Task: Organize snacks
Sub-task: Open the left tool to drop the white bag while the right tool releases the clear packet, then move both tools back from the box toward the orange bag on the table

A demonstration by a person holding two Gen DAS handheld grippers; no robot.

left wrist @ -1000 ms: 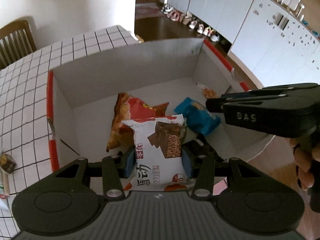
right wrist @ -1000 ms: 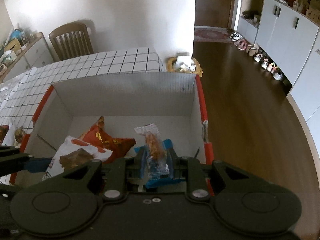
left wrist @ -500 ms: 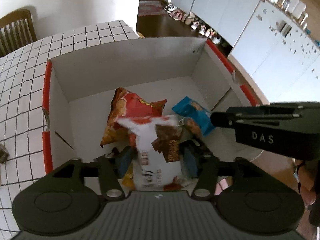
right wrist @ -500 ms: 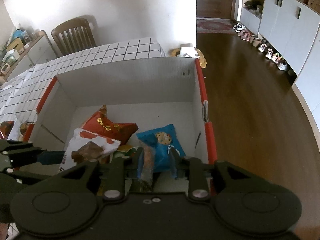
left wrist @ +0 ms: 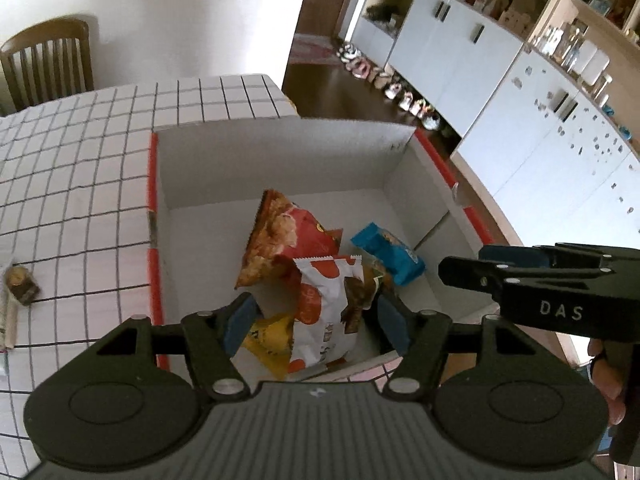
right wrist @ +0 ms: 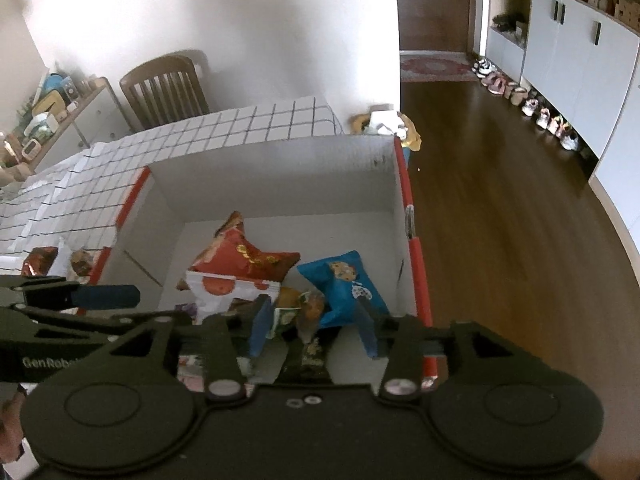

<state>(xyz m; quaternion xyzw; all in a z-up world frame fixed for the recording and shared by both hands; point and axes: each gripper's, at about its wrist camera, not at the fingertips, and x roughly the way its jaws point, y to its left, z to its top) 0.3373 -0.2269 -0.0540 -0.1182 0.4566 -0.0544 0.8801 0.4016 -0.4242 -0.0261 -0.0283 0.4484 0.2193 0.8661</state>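
Note:
A white cardboard box with red edges (left wrist: 280, 160) (right wrist: 280, 176) stands on the checked table. In it lie a red snack bag (left wrist: 288, 240) (right wrist: 240, 258), a blue cookie packet (left wrist: 390, 252) (right wrist: 344, 284), a white-and-red wafer bag (left wrist: 324, 308) (right wrist: 224, 292), a yellow packet (left wrist: 268, 340) and a small clear packet (right wrist: 310, 310). My left gripper (left wrist: 314, 316) is open above the wafer bag, which lies loose in the box. My right gripper (right wrist: 314, 320) is open above the small clear packet, which rests among the others.
A checked tablecloth (left wrist: 80, 184) covers the table left of the box. Small wrapped snacks (left wrist: 20, 284) (right wrist: 44, 260) lie on it near the box's left wall. A wooden chair (right wrist: 168, 88) stands behind the table. Wooden floor (right wrist: 500, 200) and white cabinets are to the right.
Both grippers opened and pulled up and back. The wafer bag dropped from the left gripper into the box; the small clear packet dropped from the right gripper beside the blue packet.

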